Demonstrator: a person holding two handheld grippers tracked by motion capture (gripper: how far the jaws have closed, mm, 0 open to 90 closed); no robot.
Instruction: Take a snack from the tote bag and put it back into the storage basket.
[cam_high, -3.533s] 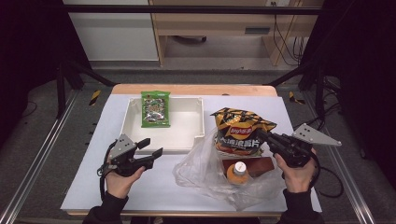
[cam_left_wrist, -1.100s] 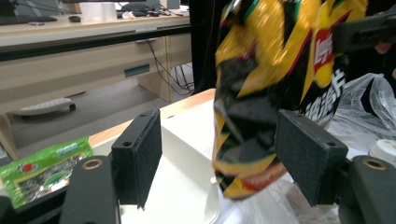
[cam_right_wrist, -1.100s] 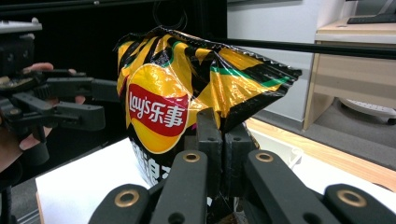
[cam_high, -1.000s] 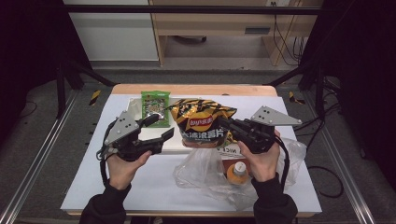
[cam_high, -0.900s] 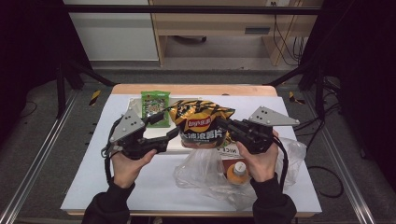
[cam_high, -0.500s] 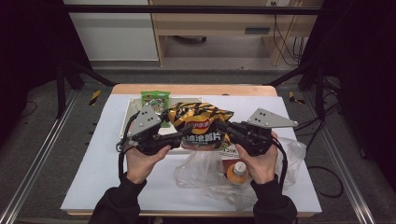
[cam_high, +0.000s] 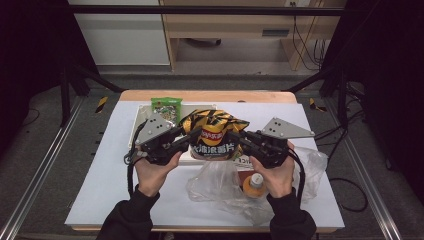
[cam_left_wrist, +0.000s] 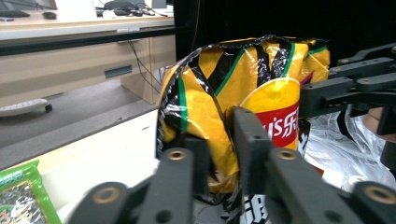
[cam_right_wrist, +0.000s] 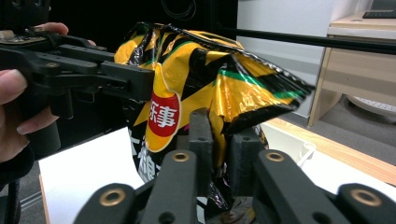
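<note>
Item: chip bag (cam_high: 214, 134), yellow and black with a red logo, held above the white tray (cam_high: 136, 131) near the middle of the table (cam_high: 100, 190). Left gripper (cam_high: 187, 142): jaws narrowed on the bag's left edge, foil pinched between them. Right gripper (cam_high: 239, 141): jaws closed on the bag's right edge. Green snack packet (cam_high: 165, 107): lying at the tray's far end. Clear plastic bag (cam_high: 220, 185): crumpled on the table below the chip bag, an orange-capped bottle (cam_high: 253, 183) lying in it.
</note>
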